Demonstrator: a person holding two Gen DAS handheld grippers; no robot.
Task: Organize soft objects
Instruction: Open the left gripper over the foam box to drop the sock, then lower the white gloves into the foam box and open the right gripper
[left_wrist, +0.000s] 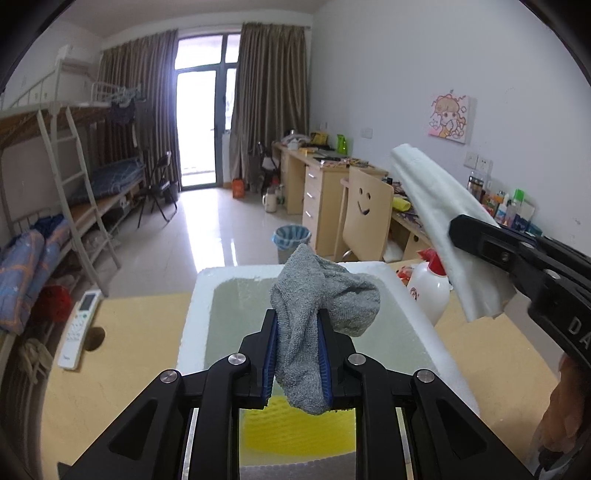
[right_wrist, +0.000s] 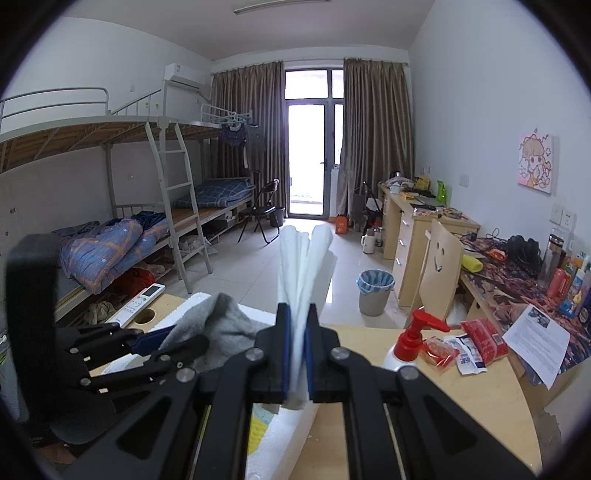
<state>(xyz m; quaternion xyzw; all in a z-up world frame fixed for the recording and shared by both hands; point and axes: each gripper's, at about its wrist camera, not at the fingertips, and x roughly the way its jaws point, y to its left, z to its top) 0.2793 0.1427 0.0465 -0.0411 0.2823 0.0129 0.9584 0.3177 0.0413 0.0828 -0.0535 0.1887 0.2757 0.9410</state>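
L gripper (left_wrist: 297, 354) is clamped on a grey terry cloth (left_wrist: 321, 302), pads pinching its middle so both ends flop free. It hangs directly over the white foam box (left_wrist: 192, 317), prob. so it can drop straight in. A yellow sponge-like item (left_wrist: 295, 428) already lies in the near end of the box, partly hidden by the gripper body.

R gripper (right_wrist: 297, 350) is closed on a folded white foam sheet (right_wrist: 303, 266), held upright w/ layers fanning out above the jaws; it sits to the right of the box, over the table edge, likely waiting its turn.

On the wooden table (left_wrist: 140, 332): AC remote (left_wrist: 79, 328) far left, red-pump bottle (right_wrist: 410, 343) and red snack packets (right_wrist: 480, 339) to the right, none soft, so left alone.
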